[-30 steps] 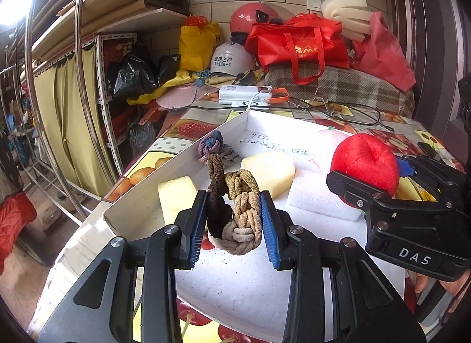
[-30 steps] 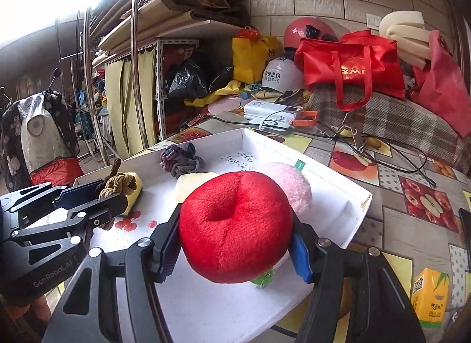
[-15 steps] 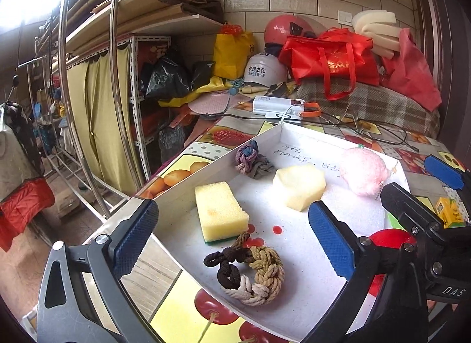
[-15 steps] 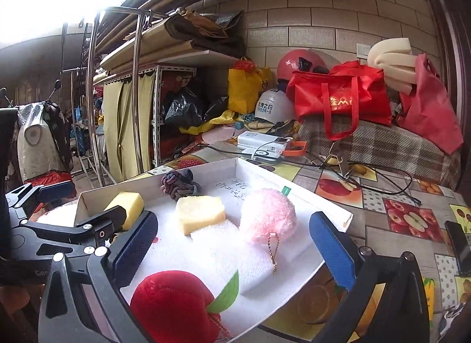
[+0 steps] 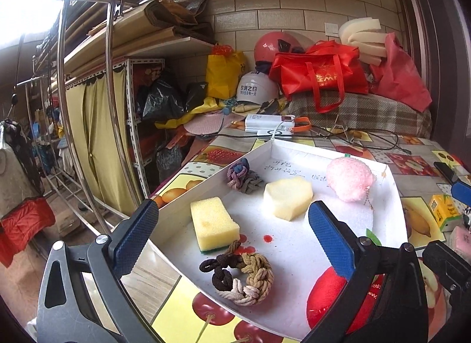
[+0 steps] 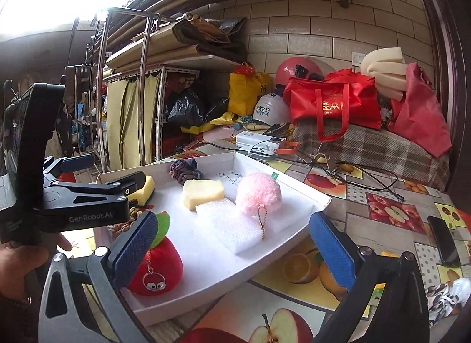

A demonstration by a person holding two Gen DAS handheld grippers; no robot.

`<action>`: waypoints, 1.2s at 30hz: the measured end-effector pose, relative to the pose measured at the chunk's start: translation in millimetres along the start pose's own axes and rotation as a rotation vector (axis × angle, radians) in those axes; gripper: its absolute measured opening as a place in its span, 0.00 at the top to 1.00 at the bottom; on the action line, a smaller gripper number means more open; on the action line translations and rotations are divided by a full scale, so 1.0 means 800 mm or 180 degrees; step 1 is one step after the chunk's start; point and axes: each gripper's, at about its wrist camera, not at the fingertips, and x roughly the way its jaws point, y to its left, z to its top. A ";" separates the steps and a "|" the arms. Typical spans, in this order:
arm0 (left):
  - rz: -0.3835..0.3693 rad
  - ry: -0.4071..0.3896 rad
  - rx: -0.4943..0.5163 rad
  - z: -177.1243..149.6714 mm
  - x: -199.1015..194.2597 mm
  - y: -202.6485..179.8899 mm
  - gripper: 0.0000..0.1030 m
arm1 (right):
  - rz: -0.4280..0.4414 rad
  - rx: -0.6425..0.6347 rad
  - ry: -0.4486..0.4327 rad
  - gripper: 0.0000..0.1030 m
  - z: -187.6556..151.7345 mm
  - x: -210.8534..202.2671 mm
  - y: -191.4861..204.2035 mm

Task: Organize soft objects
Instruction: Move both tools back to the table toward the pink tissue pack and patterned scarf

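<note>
A white tray [image 5: 394, 195] holds soft objects: a yellow sponge [image 5: 212, 226], a brown braided rope ring [image 5: 239, 275], a red plush apple [image 5: 326, 301], a cut yellow foam piece [image 5: 288, 197], a pink pompom [image 5: 350, 178], a purple braided knot [image 5: 242, 176] and a white foam pad [image 6: 232, 226]. My left gripper [image 5: 232, 240] is open and empty above the tray's near edge, over the rope ring. My right gripper [image 6: 232, 248] is open and empty above the tray [image 6: 321, 204], with the red plush apple [image 6: 156, 266] behind its left finger.
The table has a fruit-print cloth [image 6: 382, 213]. A phone [image 6: 443, 240] and a juice carton [image 5: 441, 212] lie right of the tray. Cables, a white power bank [image 5: 269, 123], helmets and red bags [image 5: 321, 77] crowd the back. A metal rack [image 5: 88, 107] stands left.
Both grippers opened: the left let the braided rope ring go in the tray, the right let the red plush apple go in the tray. Both then drew back and up.
</note>
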 end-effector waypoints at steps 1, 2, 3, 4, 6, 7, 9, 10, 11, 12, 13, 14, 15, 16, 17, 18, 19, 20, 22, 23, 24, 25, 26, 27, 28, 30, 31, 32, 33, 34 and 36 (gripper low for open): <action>-0.0063 0.0005 0.0002 -0.001 -0.004 -0.005 0.00 | -0.0003 0.0006 0.0005 0.00 -0.005 -0.009 -0.005; -0.0165 0.0048 -0.0020 -0.003 -0.007 -0.014 0.00 | -0.0006 0.0022 0.0004 0.00 -0.009 -0.019 -0.012; -0.0290 0.0099 -0.0029 -0.005 -0.010 -0.024 0.00 | -0.0019 0.0038 0.0017 0.00 -0.014 -0.029 -0.019; -0.0402 0.0122 0.0000 -0.007 -0.015 -0.037 0.00 | -0.0040 0.0071 0.0043 0.00 -0.018 -0.037 -0.028; -0.0604 0.0099 0.0171 -0.011 -0.031 -0.071 0.00 | -0.0130 0.0194 0.0062 0.00 -0.027 -0.056 -0.054; -0.0728 0.0094 0.0282 -0.013 -0.039 -0.090 0.00 | -0.0203 0.0264 0.0069 0.00 -0.032 -0.065 -0.068; -0.0961 0.0107 0.0503 -0.018 -0.055 -0.127 0.00 | -0.0404 0.0400 0.0092 0.00 -0.041 -0.084 -0.102; -0.1058 0.0110 0.0622 -0.020 -0.063 -0.146 0.00 | -0.0512 0.0474 0.0111 0.00 -0.046 -0.093 -0.120; -0.1147 0.0116 0.0742 -0.022 -0.070 -0.163 0.00 | -0.0621 0.0550 0.0135 0.00 -0.051 -0.101 -0.139; -0.1233 0.0129 0.0870 -0.025 -0.076 -0.181 0.00 | -0.0739 0.0620 0.0169 0.00 -0.056 -0.109 -0.158; -0.1316 0.0156 0.1012 -0.028 -0.080 -0.199 0.00 | -0.0838 0.0695 0.0208 0.00 -0.060 -0.115 -0.178; -0.1438 0.0216 0.1143 -0.030 -0.082 -0.217 0.00 | -0.0929 0.0776 0.0263 0.00 -0.065 -0.120 -0.197; -0.1584 0.0329 0.1258 -0.032 -0.079 -0.235 0.00 | -0.0978 0.0866 0.0360 0.00 -0.070 -0.120 -0.216; -0.1713 0.0478 0.1363 -0.035 -0.073 -0.254 0.00 | -0.0977 0.0957 0.0487 0.00 -0.075 -0.117 -0.232; -0.1782 0.0614 0.1455 -0.038 -0.066 -0.274 0.00 | -0.0967 0.1043 0.0617 0.00 -0.080 -0.113 -0.247; -0.1813 0.0714 0.1521 -0.039 -0.060 -0.290 0.00 | -0.0935 0.1127 0.0728 0.00 -0.084 -0.106 -0.258; -0.1836 0.0775 0.1555 -0.039 -0.055 -0.305 0.00 | -0.0902 0.1198 0.0817 0.00 -0.088 -0.101 -0.267; -0.1874 0.0796 0.1555 -0.038 -0.051 -0.317 0.00 | -0.0873 0.1231 0.0890 0.00 -0.090 -0.095 -0.271; -0.1936 0.0824 0.1520 -0.036 -0.048 -0.333 0.00 | -0.0804 0.1141 0.0953 0.02 -0.089 -0.087 -0.267; -0.1965 0.0847 0.1502 -0.035 -0.046 -0.339 0.00 | -0.0776 0.1031 0.0964 0.03 -0.087 -0.082 -0.261; -0.1989 0.0877 0.1487 -0.035 -0.044 -0.344 0.00 | -0.0794 0.0919 0.0987 0.04 -0.084 -0.076 -0.253; -0.2006 0.0900 0.1480 -0.034 -0.043 -0.348 0.00 | -0.0829 0.0833 0.1024 0.04 -0.084 -0.072 -0.251; -0.2025 0.0921 0.1477 -0.034 -0.042 -0.350 0.00 | -0.0856 0.0791 0.1080 0.04 -0.084 -0.066 -0.249; -0.2037 0.0934 0.1482 -0.034 -0.041 -0.353 0.00 | -0.0875 0.0797 0.1144 0.04 -0.085 -0.059 -0.251; -0.2048 0.0941 0.1490 -0.034 -0.041 -0.354 0.00 | -0.0879 0.0847 0.1206 0.06 -0.087 -0.053 -0.257; -0.2068 0.0961 0.1503 -0.035 -0.040 -0.356 0.00 | -0.0858 0.1015 0.1336 0.10 -0.092 -0.044 -0.272; -0.2079 0.0979 0.1500 -0.035 -0.039 -0.358 0.00 | -0.0818 0.1097 0.1397 0.14 -0.095 -0.039 -0.279; -0.2098 0.1002 0.1490 -0.035 -0.038 -0.359 0.00 | -0.0768 0.1179 0.1450 0.24 -0.099 -0.037 -0.284; -0.2114 0.1024 0.1476 -0.035 -0.036 -0.361 0.00 | -0.0733 0.1253 0.1488 0.33 -0.102 -0.035 -0.289; -0.2125 0.1043 0.1464 -0.034 -0.034 -0.363 0.00 | -0.0715 0.1305 0.1506 0.33 -0.104 -0.035 -0.292; -0.2140 0.1086 0.1457 -0.034 -0.032 -0.367 0.00 | -0.0722 0.1322 0.1479 0.37 -0.104 -0.039 -0.292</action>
